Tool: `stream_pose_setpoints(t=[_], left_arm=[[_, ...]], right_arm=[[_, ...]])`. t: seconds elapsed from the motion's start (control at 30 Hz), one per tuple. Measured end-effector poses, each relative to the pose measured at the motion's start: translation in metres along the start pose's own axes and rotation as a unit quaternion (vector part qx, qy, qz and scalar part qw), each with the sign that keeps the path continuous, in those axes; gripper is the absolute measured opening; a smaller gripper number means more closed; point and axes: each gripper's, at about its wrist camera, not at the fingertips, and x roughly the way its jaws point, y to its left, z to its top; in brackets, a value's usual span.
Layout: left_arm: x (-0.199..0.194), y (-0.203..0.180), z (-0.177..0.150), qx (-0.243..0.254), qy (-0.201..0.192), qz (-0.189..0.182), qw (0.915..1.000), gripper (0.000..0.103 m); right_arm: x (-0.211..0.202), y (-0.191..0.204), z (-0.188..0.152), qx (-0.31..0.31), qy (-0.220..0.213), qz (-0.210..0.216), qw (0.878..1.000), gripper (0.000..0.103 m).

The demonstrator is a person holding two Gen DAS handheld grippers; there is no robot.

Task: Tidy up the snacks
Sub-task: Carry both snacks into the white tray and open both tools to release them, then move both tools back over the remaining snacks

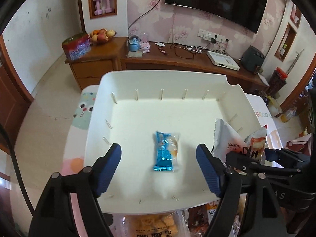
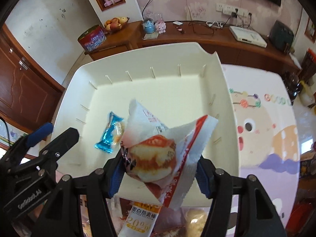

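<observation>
A white plastic bin [image 1: 138,81] stands on the table, also in the right wrist view [image 2: 233,102]. A small blue-wrapped snack [image 1: 165,152] lies on its floor, also in the right wrist view [image 2: 112,133]. My left gripper [image 1: 159,172] is open and empty just above that snack at the bin's near side. My right gripper [image 2: 158,169] is shut on a white-and-red cake packet [image 2: 158,154], held over the bin's right side; the packet shows in the left wrist view [image 1: 237,144]. Several more snack packs [image 1: 154,225] lie before the bin.
A protein-bar pack [image 2: 140,219] lies under my right gripper. The table [image 2: 266,138] has a cartoon-print cover. Behind stands a wooden TV cabinet [image 1: 177,61] with a fruit bowl [image 1: 101,35], a red tin [image 1: 77,46] and cables.
</observation>
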Motion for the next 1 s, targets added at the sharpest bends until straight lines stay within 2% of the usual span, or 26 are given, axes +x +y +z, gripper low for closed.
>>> stream_pose_setpoints(t=[0.2,0.3,0.37,0.47,0.53,0.77,0.87,1.0], left_arm=[[-0.011,-0.006,-0.018,0.032,-0.03,0.0,0.999,0.077],[-0.017,-0.009,-0.022,0.034,-0.021,-0.006,0.9992,0.078],[-0.022,-0.012,-0.026,0.036,-0.004,-0.016,0.9992,0.082],[-0.03,-0.018,-0.031,0.048,0.0,-0.011,0.9988,0.083],[-0.034,-0.021,-0.034,0.059,0.002,-0.009,0.9982,0.083],[-0.055,-0.022,-0.047,0.068,0.009,0.007,0.9976,0.083],[-0.076,-0.02,-0.053,0.067,0.003,0.005,0.9978,0.083],[-0.116,-0.017,-0.064,0.073,-0.022,0.015,0.997,0.083]], right_arm=[[-0.007,-0.003,-0.005,0.007,-0.026,-0.008,1.0,0.065],[-0.012,-0.006,-0.004,0.013,-0.046,-0.021,0.999,0.065],[-0.015,-0.007,-0.004,0.01,-0.056,-0.029,0.998,0.065],[-0.025,-0.005,-0.006,-0.005,-0.083,-0.036,0.996,0.076],[-0.03,-0.004,-0.008,-0.011,-0.085,-0.027,0.996,0.08],[-0.05,-0.003,-0.017,-0.015,-0.091,-0.02,0.996,0.08],[-0.064,-0.004,-0.027,-0.014,-0.082,-0.006,0.997,0.08],[-0.099,0.0,-0.046,-0.035,-0.092,-0.007,0.995,0.08]])
